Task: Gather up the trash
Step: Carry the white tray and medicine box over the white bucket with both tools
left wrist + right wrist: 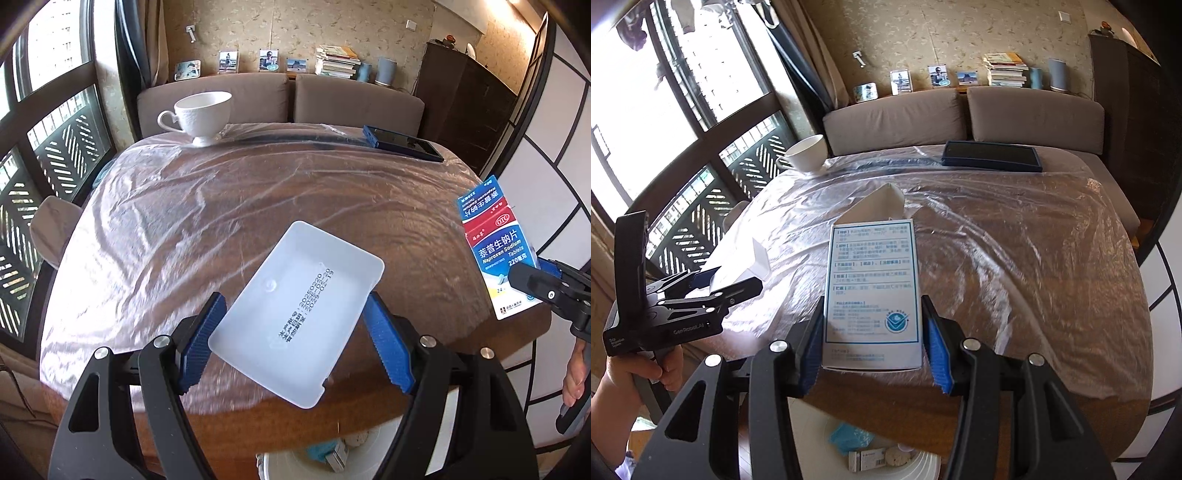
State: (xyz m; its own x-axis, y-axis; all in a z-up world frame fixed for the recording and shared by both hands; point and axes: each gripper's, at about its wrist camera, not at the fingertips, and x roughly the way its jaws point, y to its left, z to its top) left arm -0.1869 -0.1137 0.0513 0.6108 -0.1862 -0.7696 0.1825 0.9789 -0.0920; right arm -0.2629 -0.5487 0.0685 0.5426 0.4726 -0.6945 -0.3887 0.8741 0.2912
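The left claw (295,328) clamps a white tray (295,314) by its long edges, and the right claw (873,343) is closed on a pill box (871,291) by its sides. Both are held clear above the near edge of the counter (221,221). A white bin (916,465) with trash inside stands on the floor just below, so both pieces look poised for dropping in.

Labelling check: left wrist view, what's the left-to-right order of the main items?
White teacup → white plastic tray in the left gripper → dark blue phone → medicine box held by the right gripper.
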